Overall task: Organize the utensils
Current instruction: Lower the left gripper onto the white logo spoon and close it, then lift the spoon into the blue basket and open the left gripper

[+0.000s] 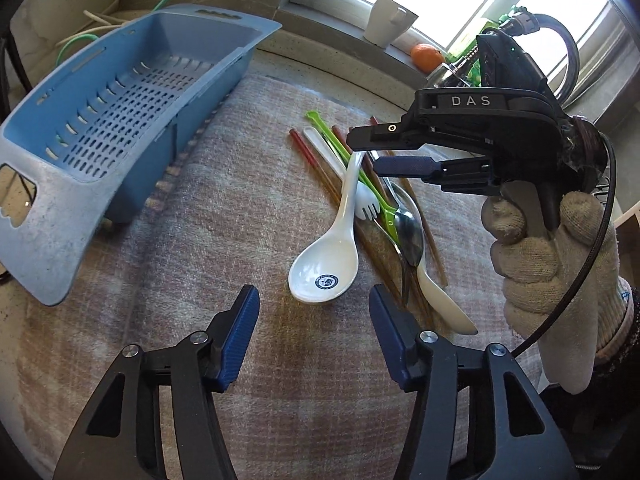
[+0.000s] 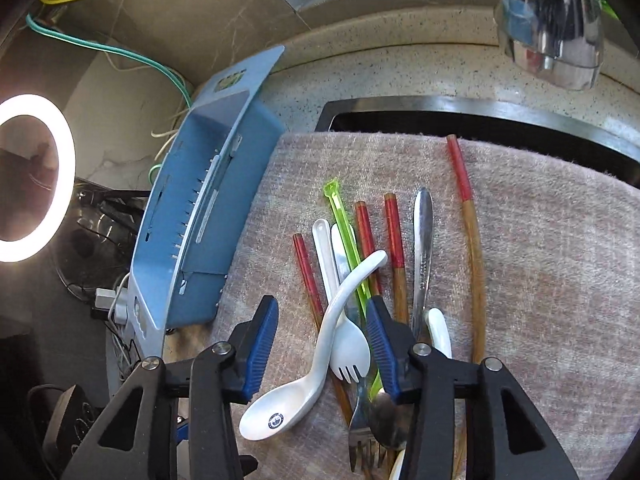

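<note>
1. Utensils lie in a loose heap on a pinkish towel (image 1: 200,216) spread over the speckled surface (image 2: 400,72), just right of a blue slotted basket (image 1: 120,104).
2. Basket holds nothing visible; it sits half on the towel's left edge.
3. White soup spoon (image 1: 328,264) lies on top of the heap, bowl up with a round blue logo, handle running up across the other pieces.
4. Beside and under it: white spork (image 2: 346,344), green plastic pick (image 2: 344,232), metal spoon (image 1: 409,236), metal fork (image 2: 360,436), white plastic knife (image 1: 444,304), and several wooden chopsticks with red ends (image 2: 394,232). One chopstick lies apart, further right.
5. Left gripper (image 1: 314,336): about half open, nothing between the blue pads, hanging over bare towel just short of the soup spoon's bowl.
6. Right gripper (image 2: 322,344): held in a gloved hand (image 1: 552,264), partly open, straddling the soup spoon's handle and the spork. Pads stand clear of both; nothing gripped.
7. On the sill behind: white mug (image 1: 388,20), an orange (image 1: 427,56). A chrome tap (image 2: 548,36) hangs above the sink edge.
</note>
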{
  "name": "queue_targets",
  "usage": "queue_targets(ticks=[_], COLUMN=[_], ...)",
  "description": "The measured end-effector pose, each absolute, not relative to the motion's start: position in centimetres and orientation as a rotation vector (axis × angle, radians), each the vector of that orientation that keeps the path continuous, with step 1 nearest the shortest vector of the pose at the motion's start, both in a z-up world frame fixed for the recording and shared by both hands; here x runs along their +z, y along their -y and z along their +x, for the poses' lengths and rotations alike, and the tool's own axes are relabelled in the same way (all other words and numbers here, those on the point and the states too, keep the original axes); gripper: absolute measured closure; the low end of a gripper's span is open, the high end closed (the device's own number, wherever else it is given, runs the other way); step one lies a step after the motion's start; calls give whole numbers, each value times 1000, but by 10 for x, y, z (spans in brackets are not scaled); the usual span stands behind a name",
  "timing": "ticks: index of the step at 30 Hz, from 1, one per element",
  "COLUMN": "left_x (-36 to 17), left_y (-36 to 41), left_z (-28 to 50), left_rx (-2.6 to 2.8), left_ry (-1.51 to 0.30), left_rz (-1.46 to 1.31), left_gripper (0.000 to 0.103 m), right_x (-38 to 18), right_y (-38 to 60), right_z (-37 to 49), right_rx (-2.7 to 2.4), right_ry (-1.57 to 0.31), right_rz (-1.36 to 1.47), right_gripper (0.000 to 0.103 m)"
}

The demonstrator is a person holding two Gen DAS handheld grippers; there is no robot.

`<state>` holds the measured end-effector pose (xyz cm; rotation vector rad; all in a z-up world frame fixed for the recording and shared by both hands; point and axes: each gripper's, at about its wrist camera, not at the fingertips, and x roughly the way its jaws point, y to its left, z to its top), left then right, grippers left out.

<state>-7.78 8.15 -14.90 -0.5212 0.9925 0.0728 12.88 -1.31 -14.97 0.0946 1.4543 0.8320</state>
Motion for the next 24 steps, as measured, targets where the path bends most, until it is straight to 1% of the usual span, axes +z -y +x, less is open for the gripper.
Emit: queue_targets(ticks=[11, 14, 17, 19, 20, 21, 24], left_x=[-164, -166, -169, -170, -171, -172, -173], left_y=[-85, -82, -81, -80, -80, -80, -81], left_z=[-67, -63, -60, -58, -57, -56, -54], left_rx=[40, 32, 21, 16, 14, 11, 7], left_ry=[-1013, -1016, -1020, -1021, -1020, -1017, -1010], left_rz=[-534, -525, -534, -537, -539, -541, -545], left_gripper=[50, 54, 58, 63, 63, 65, 66], right_x=[-160, -160, -160, -161, -161, -162, -161], right_y=[-2, -2, -4, -4, -4, -3, -2], right_z=[132, 131, 131, 132, 132, 133, 133], right_rx=[785, 782, 775, 765, 760, 758, 753], right_ry=[-1478, -1480, -1482, -1481, -1482, -1483, -1481], right_rz=[24, 19, 7, 4, 4, 5, 11], right_gripper=[71, 73, 80, 86, 87, 88, 89])
